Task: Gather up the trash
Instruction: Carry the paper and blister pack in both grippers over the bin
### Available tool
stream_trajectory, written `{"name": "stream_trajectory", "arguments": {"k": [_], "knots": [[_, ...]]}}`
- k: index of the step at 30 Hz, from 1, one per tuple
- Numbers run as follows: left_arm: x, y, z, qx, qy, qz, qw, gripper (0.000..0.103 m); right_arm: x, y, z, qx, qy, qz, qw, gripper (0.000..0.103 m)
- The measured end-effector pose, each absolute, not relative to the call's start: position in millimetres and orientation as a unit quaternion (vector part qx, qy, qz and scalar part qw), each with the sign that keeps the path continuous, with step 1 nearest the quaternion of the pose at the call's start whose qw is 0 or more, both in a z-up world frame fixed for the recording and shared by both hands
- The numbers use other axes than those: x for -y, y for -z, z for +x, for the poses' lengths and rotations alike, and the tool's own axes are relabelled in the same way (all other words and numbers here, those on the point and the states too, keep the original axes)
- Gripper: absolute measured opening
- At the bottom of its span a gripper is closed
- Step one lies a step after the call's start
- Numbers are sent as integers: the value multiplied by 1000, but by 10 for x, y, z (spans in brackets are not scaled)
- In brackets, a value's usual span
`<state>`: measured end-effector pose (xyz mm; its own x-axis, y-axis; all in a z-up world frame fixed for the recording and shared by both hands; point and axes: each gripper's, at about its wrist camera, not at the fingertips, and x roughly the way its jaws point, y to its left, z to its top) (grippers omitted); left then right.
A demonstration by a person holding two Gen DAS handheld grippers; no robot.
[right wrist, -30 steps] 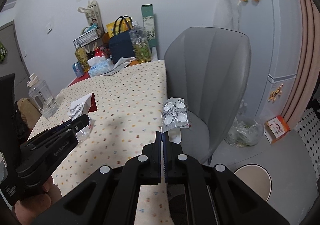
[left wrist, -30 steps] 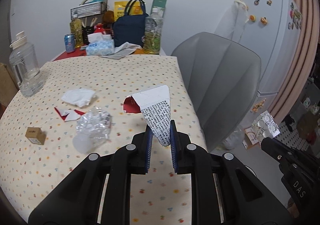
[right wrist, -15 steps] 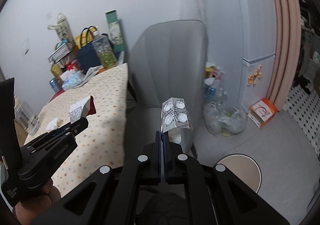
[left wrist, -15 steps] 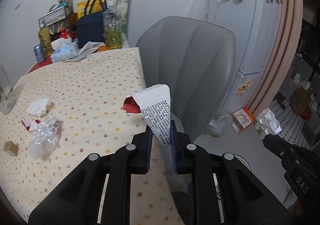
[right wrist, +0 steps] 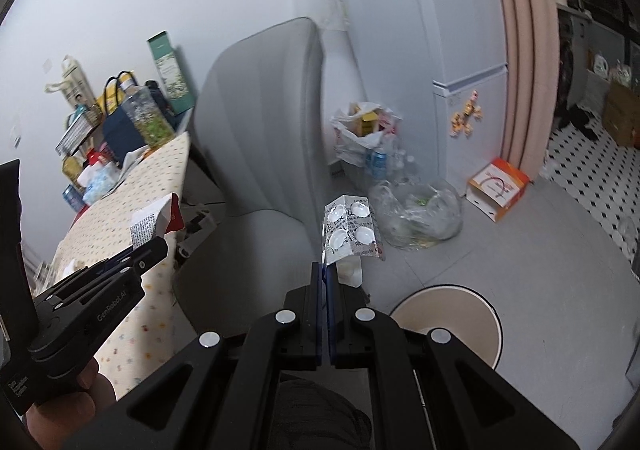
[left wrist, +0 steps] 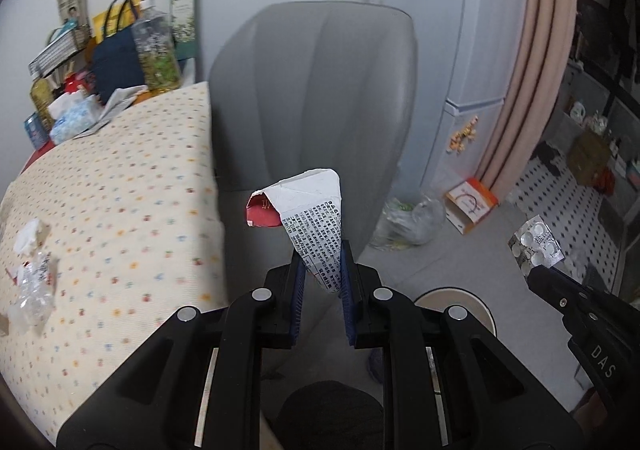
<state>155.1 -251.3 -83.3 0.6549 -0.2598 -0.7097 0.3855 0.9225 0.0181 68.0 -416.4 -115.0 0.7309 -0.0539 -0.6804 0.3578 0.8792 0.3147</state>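
Printed paper, one torn wrapper [left wrist: 316,218], is pinched in the left gripper [left wrist: 322,270]'s jaws; the right gripper [right wrist: 325,270]'s jaws are clamped on one foil pill pack [right wrist: 350,226]. Both hang over the grey chair [left wrist: 316,98], off the bench [left wrist: 112,210], above a round bin [right wrist: 452,314] on the floor. Carrying appears under way; next, each piece needs centring over the bin before release. About three scraps [left wrist: 32,262] remain on the bench.

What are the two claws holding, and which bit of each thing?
Left claw pinches the narrow bottom tip of a torn white printed paper wrapper. Right claw pinches the silver pill blister pack by its lower edge.
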Motion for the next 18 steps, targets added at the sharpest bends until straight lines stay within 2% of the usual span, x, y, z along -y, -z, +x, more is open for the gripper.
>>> {"name": "stream_trajectory", "arguments": {"k": [13,18], "knots": [[3307,1093,1580,-394,228,125,881,17,4857,1526,561,-362,166,260,880,3],[3486,1179,1597,-401,239,135,874,17,4994,1686,556,-377,174,273,868,7]]}}
